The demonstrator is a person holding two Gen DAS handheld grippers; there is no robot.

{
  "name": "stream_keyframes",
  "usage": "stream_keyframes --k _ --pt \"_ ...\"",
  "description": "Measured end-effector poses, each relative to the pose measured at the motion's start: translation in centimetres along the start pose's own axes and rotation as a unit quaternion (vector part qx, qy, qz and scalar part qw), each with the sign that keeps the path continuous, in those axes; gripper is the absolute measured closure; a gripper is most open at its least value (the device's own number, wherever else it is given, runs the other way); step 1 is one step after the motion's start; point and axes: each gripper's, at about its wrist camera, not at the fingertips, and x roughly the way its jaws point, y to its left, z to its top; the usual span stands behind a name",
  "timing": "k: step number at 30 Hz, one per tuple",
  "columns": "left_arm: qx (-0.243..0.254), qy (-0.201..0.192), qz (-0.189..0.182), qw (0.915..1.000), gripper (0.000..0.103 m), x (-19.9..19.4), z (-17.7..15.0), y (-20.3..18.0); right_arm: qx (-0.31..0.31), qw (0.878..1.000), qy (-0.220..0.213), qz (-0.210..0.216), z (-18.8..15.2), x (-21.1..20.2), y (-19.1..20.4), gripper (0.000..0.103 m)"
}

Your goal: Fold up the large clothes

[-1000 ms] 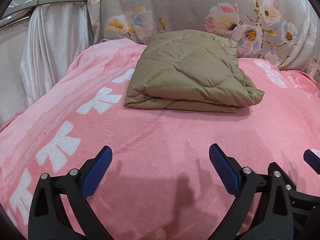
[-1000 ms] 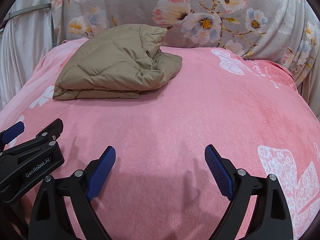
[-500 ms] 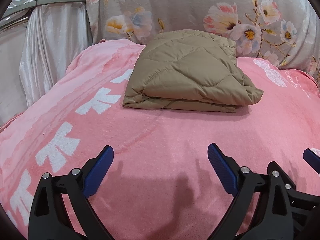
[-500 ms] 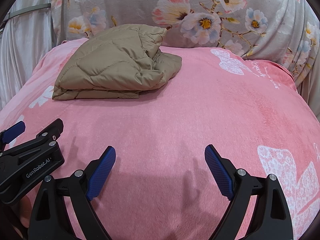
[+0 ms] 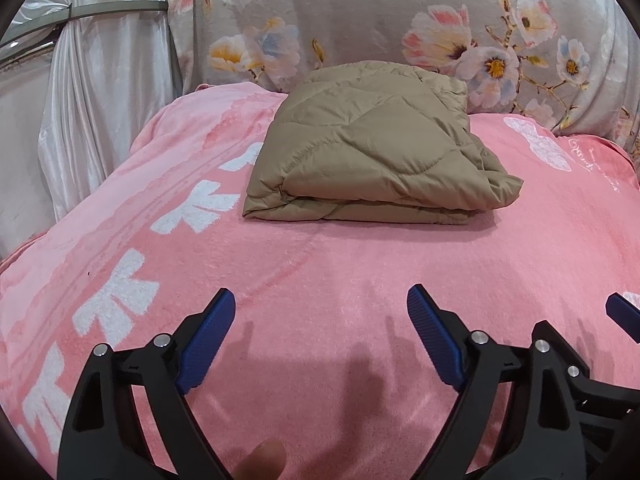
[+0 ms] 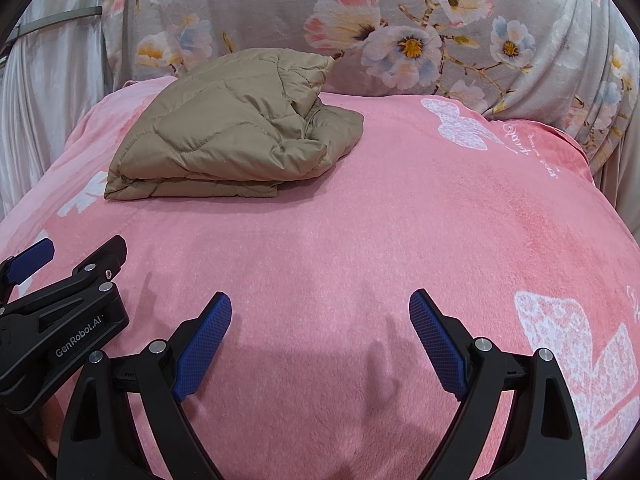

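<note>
A tan quilted jacket (image 5: 372, 148) lies folded into a thick rectangle at the far side of the pink blanket (image 5: 320, 280); it also shows in the right wrist view (image 6: 236, 132), far left. My left gripper (image 5: 320, 320) is open and empty, held above the blanket well short of the jacket. My right gripper (image 6: 320, 320) is open and empty, beside the left one, whose body shows at the left edge (image 6: 60, 320).
A grey floral cloth (image 5: 400, 20) hangs behind the bed. A white satin curtain (image 5: 88, 100) hangs at the left. The pink blanket carries white bow prints (image 5: 116, 296) on the left and white butterfly prints (image 6: 580, 360) on the right.
The left view has shifted very slightly, so the jacket sits a little left and lower in it. Both grippers stay open and empty.
</note>
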Motion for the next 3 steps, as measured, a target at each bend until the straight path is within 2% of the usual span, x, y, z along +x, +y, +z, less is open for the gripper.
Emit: stream_keyframes --k 3 --pt "0.000 -0.001 0.001 1.0000 0.019 0.01 0.06 0.03 0.000 1.000 0.000 0.001 -0.01 0.00 -0.04 0.015"
